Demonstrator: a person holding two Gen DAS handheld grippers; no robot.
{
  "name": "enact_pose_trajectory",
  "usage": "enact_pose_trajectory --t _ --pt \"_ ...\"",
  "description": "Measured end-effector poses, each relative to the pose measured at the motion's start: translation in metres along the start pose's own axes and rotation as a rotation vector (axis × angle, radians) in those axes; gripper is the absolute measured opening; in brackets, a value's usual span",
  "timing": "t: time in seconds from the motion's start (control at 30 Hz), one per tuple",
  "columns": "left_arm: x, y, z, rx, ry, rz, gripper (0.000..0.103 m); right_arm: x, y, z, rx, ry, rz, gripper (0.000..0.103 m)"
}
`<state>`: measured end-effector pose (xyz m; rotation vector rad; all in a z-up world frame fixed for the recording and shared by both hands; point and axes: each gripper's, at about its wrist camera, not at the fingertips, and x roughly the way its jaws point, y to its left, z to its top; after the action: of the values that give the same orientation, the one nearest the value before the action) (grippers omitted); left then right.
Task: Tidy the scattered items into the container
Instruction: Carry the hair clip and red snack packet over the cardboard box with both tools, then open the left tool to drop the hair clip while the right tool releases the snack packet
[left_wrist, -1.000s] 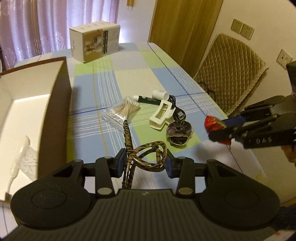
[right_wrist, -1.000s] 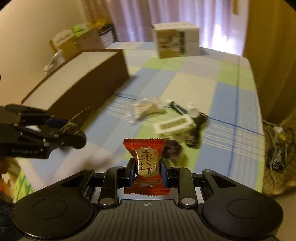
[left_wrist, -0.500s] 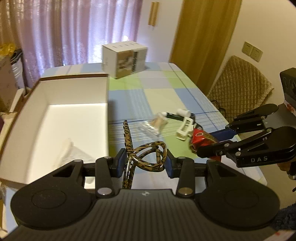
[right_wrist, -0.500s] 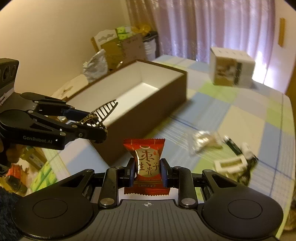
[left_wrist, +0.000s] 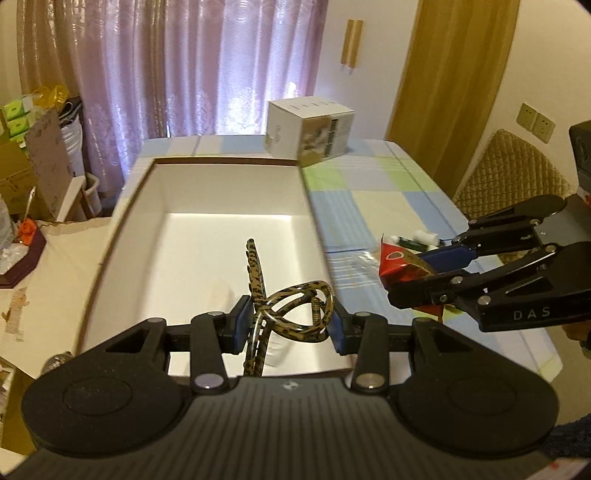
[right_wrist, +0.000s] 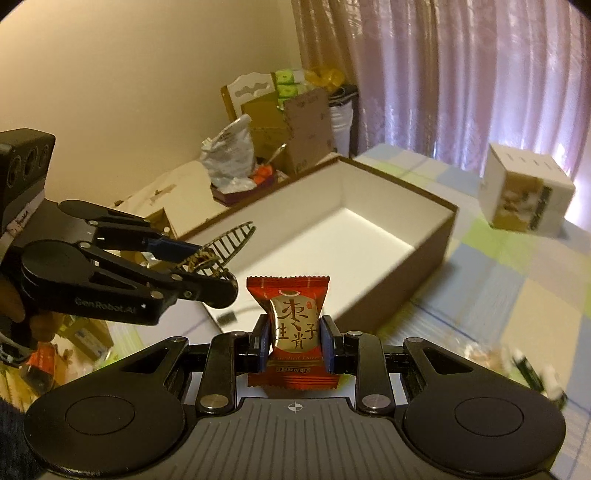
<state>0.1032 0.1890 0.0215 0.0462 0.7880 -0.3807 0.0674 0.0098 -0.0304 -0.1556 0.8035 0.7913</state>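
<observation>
A room with pale purple curtains and a mustard drape holds a desk covered by a checked blue, green and cream cloth.

The left tool is clenched on a leopard-print plastic hair claw clip, its looped handles pinched between the blue pads and its toothed jaw pointing forward. In the left wrist view the clip hangs over the white inside of a large open cardboard box with brown outer walls, near the box's closest wall. In the right wrist view the same tool reaches in from the left with the clip's comb-like teeth sticking out over the near end of the box.

The right tool is grasping a red and gold wrapped candy with printed characters, held upright between its blue pads, above the desk just outside the box's near corner. From the left wrist view this tool comes in from the right, beside the box's right wall, with the candy at its tips.

Further out, a few small items lie on the cloth beyond the right tool: a clear bag of cotton swabs and a dark tube with a white cap, both blurred. A white printed carton stands at the desk's far end, near the box's far corner. A quilted tan chair sits by the wall at right.
</observation>
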Motion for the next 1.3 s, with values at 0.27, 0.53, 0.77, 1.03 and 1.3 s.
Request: enact_pose_trajectory --t 0.27,0.53,0.77,1.03,1.3 --pt "0.023 0.049 0.011 0.039 0.022 0.023 0.037 0.059 0.008 0.026 0.017 0.039 -0.014 0.025" --pt "0.060 0.087 0.014 0.072 0.093 0.007 0.037 0.109 0.009 0.033 0.047 0.130 -0.035 0.025" --pt "0.093 0.111 0.016 0.093 0.175 -0.025 0.037 0.152 0.004 0.029 0.059 0.243 -0.007 0.025" --pt "0.118 0.117 0.009 0.117 0.252 -0.055 0.037 0.185 0.002 0.024 0.081 0.334 0.039 0.025" --pt "0.139 0.114 0.009 0.141 0.310 -0.058 0.037 0.197 -0.006 0.024 0.114 0.375 0.056 0.025"
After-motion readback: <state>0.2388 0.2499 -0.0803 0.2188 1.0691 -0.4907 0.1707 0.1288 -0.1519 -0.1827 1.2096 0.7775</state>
